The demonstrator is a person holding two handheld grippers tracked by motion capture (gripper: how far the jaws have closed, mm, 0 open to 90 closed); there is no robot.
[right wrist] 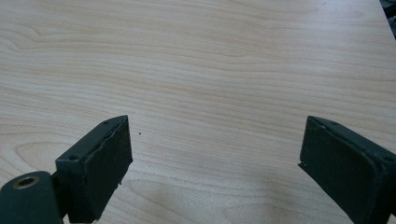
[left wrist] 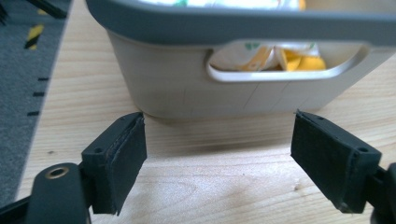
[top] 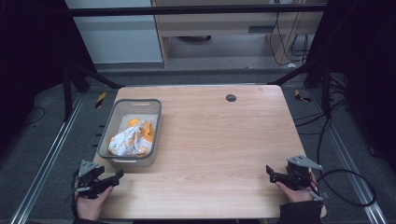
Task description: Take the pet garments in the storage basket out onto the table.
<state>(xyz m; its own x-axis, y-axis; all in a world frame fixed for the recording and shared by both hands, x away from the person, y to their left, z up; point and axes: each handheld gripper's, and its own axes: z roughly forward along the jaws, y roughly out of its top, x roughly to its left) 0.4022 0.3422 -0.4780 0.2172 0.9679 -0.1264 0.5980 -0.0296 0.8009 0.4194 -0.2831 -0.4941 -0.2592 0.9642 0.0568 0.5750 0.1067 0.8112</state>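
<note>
A grey plastic bin (top: 109, 128) stands at the left of the wooden table (top: 219, 140). Inside it lies a crumpled white and orange bag (top: 132, 139), which also peeks through the handle slot of the bin (left wrist: 187, 84) in the left gripper view. My left gripper (top: 117, 177) rests at the table's front left corner, just in front of the bin, jaws wide apart with nothing between them. At the front right, my right gripper (top: 270, 173) is held low over bare wood, open and empty as well. In each gripper view the two black pads stand far apart over the tabletop.
A small dark round cap (top: 230, 97) is set into the table near its far edge. Metal rails (top: 51, 154) run along both sides of the table on grey floor. Black cables (top: 345, 186) trail on the right. Cabinets stand beyond the far edge.
</note>
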